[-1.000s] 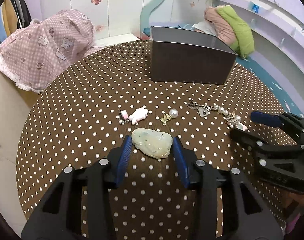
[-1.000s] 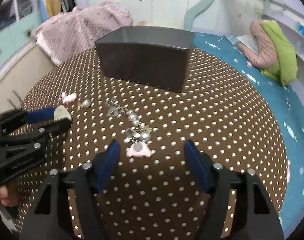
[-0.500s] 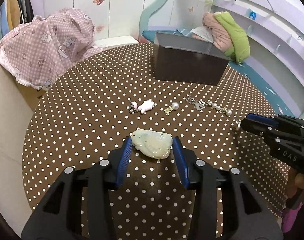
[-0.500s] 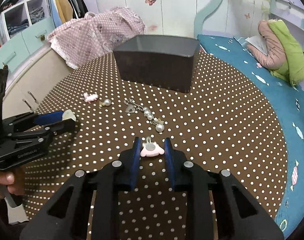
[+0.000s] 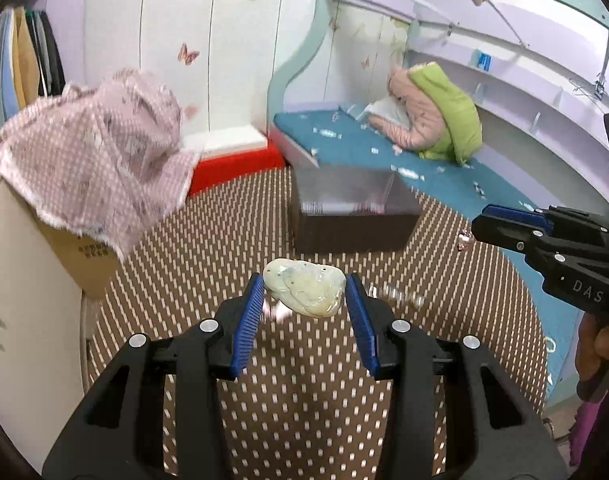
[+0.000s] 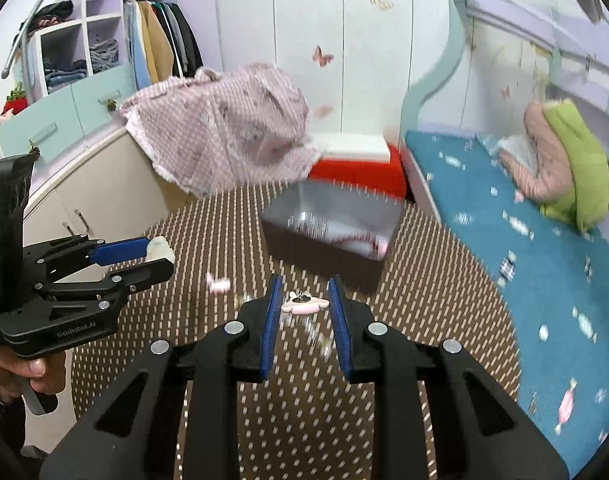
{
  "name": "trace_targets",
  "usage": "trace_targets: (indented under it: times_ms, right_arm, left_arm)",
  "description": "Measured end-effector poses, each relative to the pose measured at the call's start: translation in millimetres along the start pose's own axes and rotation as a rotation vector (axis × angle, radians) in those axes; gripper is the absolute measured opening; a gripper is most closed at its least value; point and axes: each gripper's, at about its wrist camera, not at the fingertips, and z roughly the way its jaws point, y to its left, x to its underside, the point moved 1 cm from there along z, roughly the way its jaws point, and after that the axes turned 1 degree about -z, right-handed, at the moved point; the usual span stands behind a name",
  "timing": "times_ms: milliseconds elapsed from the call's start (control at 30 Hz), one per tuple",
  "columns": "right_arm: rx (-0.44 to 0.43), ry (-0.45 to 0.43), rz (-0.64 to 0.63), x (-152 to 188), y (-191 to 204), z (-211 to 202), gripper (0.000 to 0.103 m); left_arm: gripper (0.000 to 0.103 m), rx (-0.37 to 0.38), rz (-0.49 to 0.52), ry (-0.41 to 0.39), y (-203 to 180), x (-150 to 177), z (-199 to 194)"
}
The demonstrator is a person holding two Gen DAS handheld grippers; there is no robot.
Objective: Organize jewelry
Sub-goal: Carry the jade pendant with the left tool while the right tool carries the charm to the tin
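Each of your hands carries a tool, and both hang in the air above a round surface (image 5: 184, 248) covered in brown cloth with white dots. The left tool (image 5: 304, 292) is clamped on a pale green carved pendant (image 5: 304, 288), gripped at its two ends between the blue pads. The right tool (image 6: 304, 300) is clamped on a small pink charm (image 6: 304, 306) with a metal ring on top; the bracelet chain hanging under it is blurred, so its full length cannot be read.

The dark open box (image 6: 332, 240) sits on the far part of the surface, ahead of both tools. A few small pieces of jewelry remain on the cloth below, too smeared to name.

The step in hand looks like carrying both pieces over to the box. To do it well, keep both grips firm and level and travel smoothly, since the dangling chain may swing. Bring each piece fully over the rim before you release it, and lower it close to the box floor so the pendant does not drop hard. Releasing one hand at a time would likely keep the tools from crowding each other.

The pendant's long axis runs left to right across the left tool, its broad carved face turned up toward the camera. The pink charm also lies crosswise between its pads, long axis side to side, ring uppermost.
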Motion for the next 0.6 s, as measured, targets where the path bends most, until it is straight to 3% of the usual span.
trace_targets:
  times_ms: [233,600]
  right_arm:
    - [0.015,-0.071,-0.014,-46.2,-14.2,-4.3,0.022]
    - [0.001,-0.028,0.038,-86.4,-44.3,28.7,0.022]
  left_arm:
    - [0.042,-0.010,0.012,-0.074,-1.5,-65.5,-4.3]
    - [0.042,0.038,0.041,-0.041,-16.2,-129.9,29.7]
